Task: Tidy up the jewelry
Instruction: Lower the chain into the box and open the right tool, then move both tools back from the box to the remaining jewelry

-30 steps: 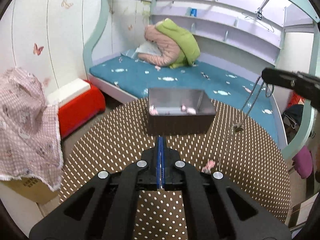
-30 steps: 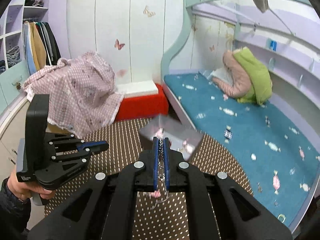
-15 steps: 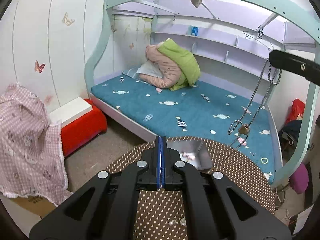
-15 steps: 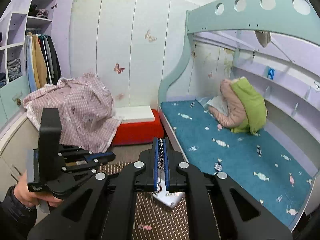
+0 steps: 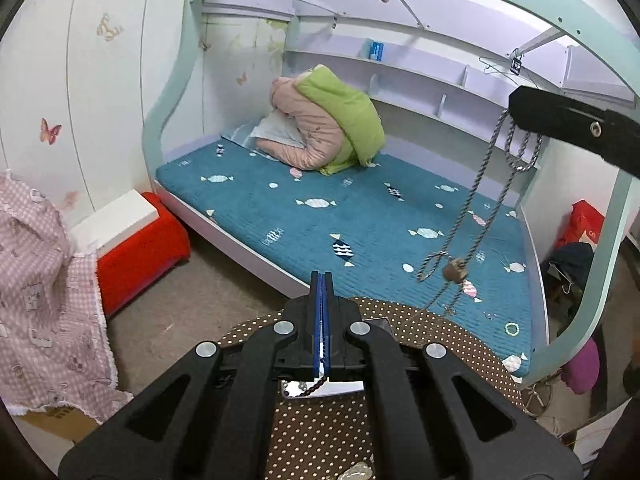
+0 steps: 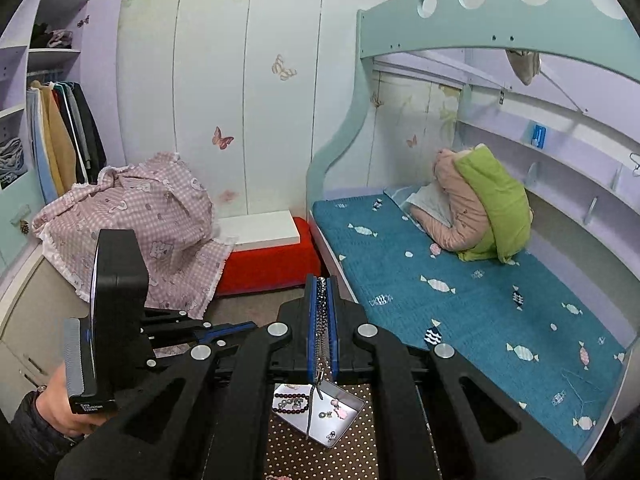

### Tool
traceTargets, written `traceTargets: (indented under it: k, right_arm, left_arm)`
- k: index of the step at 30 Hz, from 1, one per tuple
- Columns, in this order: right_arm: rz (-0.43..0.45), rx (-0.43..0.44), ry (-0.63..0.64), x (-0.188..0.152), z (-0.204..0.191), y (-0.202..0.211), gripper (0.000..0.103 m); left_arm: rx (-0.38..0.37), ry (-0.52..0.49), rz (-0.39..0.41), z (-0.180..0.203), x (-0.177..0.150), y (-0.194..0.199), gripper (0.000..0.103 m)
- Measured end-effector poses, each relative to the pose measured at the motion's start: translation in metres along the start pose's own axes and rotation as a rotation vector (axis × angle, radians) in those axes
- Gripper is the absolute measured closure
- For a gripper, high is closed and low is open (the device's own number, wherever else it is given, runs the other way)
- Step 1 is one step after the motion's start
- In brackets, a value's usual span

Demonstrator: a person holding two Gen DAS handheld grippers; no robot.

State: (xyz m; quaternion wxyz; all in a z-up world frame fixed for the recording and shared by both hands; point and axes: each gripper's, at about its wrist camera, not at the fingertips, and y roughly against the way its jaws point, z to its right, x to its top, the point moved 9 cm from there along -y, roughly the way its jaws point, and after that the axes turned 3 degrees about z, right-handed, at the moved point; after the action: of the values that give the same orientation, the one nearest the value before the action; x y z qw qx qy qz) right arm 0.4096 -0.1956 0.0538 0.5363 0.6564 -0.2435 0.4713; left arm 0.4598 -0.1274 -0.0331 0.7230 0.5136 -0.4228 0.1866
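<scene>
My right gripper [image 6: 321,284] is shut on a silver chain necklace [image 6: 321,332] that hangs down over the metal tray [image 6: 352,416]. From the left wrist view the right gripper's finger [image 5: 568,128] is high at the right, with the necklace [image 5: 480,200] and its small pendant [image 5: 455,271] dangling in the air. The tray holds a dark bead bracelet [image 6: 290,402] and small pink pieces [image 6: 338,408]. My left gripper [image 5: 322,280] is shut with nothing visible between its tips; it also shows in the right wrist view [image 6: 224,330], held up at the left.
The tray stands on a round brown table with white dots [image 5: 460,344]. Behind it are a blue-mattress bunk bed [image 5: 360,220], a red and white stool [image 5: 132,236] and a pink checked cloth [image 5: 36,280]. Small jewellery lies near the table's front [image 5: 356,472].
Both grippers have risen and tilted up. The necklace has been lifted clear of the table and now hangs high. The tray has dropped low in both views.
</scene>
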Motion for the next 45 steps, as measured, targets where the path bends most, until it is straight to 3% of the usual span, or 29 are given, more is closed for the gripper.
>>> traceTargets:
  k: [9, 11, 12, 13, 14, 15, 17, 19, 21, 27, 39, 45]
  right_arm:
    - [-0.139, 0.012, -0.048, -0.047, 0.014, -0.054, 0.099]
    - [-0.165, 0.013, -0.069, -0.057, 0.019, -0.063, 0.097]
    - [-0.177, 0.015, -0.085, -0.062, 0.022, -0.067, 0.097]
    - [-0.186, 0.015, -0.099, -0.065, 0.025, -0.07, 0.095]
    - [-0.19, 0.013, -0.107, -0.068, 0.026, -0.072, 0.089]
    - [-0.195, 0.009, -0.111, -0.072, 0.028, -0.073, 0.083]
    - [-0.194, 0.0, -0.12, -0.076, 0.03, -0.072, 0.044]
    - [-0.173, -0.013, -0.134, -0.078, 0.032, -0.069, 0.02]
    - [-0.161, -0.019, -0.154, -0.082, 0.034, -0.065, 0.01]
    - [-0.14, -0.033, -0.204, -0.091, 0.04, -0.052, 0.008]
    - [-0.051, -0.046, -0.183, -0.096, 0.027, 0.012, 0.008]
    - [-0.045, -0.033, -0.166, -0.12, 0.014, 0.023, 0.008]
  left_arm:
    - [-0.022, 0.016, -0.115, 0.002, -0.025, -0.059, 0.102]
    - [-0.01, 0.024, -0.133, -0.001, -0.032, -0.069, 0.093]
    - [0.001, 0.033, -0.139, -0.005, -0.035, -0.071, 0.067]
    - [0.023, 0.041, -0.132, -0.009, -0.036, -0.072, 0.03]
    - [0.051, 0.046, -0.109, -0.014, -0.036, -0.069, 0.017]
    - [0.076, 0.044, -0.085, -0.018, -0.035, -0.066, 0.011]
    - [0.087, 0.044, -0.085, -0.023, -0.037, -0.062, 0.01]
    - [0.108, 0.045, -0.08, -0.029, -0.039, -0.056, 0.01]
    - [0.131, 0.043, -0.068, -0.035, -0.041, -0.048, 0.008]
    - [0.182, 0.034, -0.015, -0.039, -0.046, -0.019, 0.006]
    - [0.184, 0.04, 0.074, -0.036, -0.065, 0.05, 0.005]
    - [0.197, 0.005, 0.088, -0.036, -0.099, 0.071, 0.005]
